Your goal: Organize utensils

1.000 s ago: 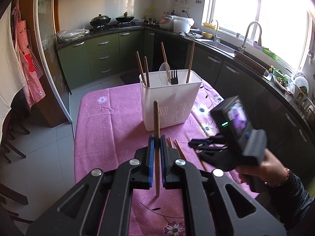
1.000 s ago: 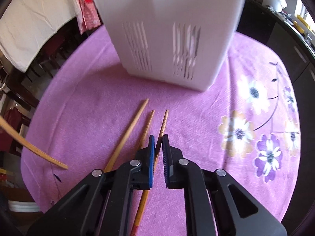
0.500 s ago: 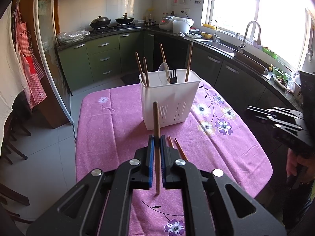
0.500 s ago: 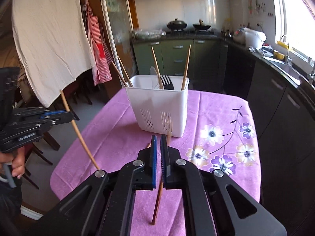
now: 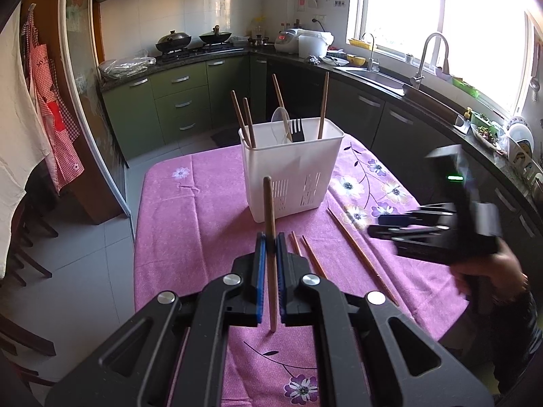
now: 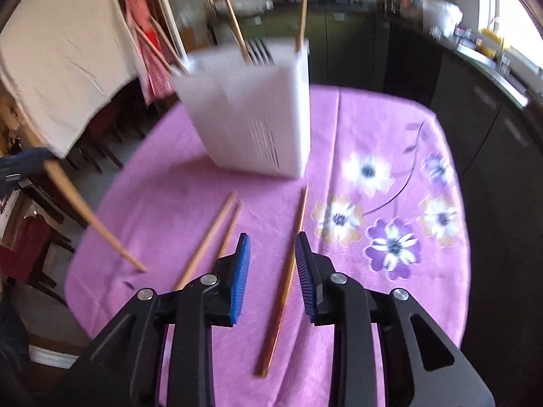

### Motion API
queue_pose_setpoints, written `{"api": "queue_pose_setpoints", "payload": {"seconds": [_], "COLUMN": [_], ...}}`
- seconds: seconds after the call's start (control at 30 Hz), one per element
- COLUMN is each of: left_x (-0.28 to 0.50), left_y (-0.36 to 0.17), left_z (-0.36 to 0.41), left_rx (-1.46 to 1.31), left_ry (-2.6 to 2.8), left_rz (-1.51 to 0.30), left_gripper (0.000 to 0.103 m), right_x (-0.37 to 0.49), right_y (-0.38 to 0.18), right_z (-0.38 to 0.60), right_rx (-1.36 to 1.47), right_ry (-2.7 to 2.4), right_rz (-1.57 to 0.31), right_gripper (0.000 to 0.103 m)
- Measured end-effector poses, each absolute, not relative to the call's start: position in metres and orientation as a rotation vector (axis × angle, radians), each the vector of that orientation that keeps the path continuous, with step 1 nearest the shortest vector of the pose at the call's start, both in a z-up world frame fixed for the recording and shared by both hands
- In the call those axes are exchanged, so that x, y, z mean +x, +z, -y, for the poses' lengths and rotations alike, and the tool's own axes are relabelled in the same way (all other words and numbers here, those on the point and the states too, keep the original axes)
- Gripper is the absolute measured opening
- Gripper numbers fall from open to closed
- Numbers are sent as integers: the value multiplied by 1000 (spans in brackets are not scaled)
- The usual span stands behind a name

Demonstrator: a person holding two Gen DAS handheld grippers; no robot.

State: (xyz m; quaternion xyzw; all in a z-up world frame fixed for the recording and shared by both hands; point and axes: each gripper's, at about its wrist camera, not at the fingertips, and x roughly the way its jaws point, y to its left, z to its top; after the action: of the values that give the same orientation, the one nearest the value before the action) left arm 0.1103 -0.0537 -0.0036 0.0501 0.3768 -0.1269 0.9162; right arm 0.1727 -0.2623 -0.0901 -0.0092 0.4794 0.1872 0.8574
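Note:
A white utensil holder (image 5: pixel 290 169) stands mid-table with several chopsticks, a black fork and a clear spoon in it; it also shows, blurred, in the right wrist view (image 6: pixel 247 115). My left gripper (image 5: pixel 270 240) is shut on a wooden chopstick (image 5: pixel 269 224), held upright above the table. My right gripper (image 6: pixel 271 254) is open and empty over the cloth. A chopstick (image 6: pixel 288 271) lies flat below its jaws, also in the left wrist view (image 5: pixel 359 254). Two more chopsticks (image 6: pixel 213 237) lie to its left.
The table has a purple flowered cloth (image 5: pixel 190 210). Green kitchen cabinets (image 5: pixel 176 101) and a counter with a sink (image 5: pixel 373 74) run behind and to the right. A white cloth and red apron (image 6: pixel 68 68) hang at the left, with chairs beneath.
My right gripper held a chopstick above the table half a second ago; now its jaws are open, that chopstick lies on the cloth, and the gripper is lower. The left gripper has barely moved.

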Motion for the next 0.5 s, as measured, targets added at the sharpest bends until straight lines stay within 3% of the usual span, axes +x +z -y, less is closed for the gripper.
{"api": "queue_pose_setpoints", "payload": {"seconds": [0.17, 0.5], "left_x": [109, 110], "left_y": [-3, -3], "left_z": [55, 55], "left_rx": [106, 108], "left_ry": [-266, -273], "left_rz": [-778, -778], "left_gripper": [6, 6], "right_x": [216, 255], "right_y": [-130, -160], "right_z": [251, 229], "right_rx": [-60, -109], "right_ry": [336, 263], "right_rz": [-1121, -1216], "right_gripper": [21, 21]}}
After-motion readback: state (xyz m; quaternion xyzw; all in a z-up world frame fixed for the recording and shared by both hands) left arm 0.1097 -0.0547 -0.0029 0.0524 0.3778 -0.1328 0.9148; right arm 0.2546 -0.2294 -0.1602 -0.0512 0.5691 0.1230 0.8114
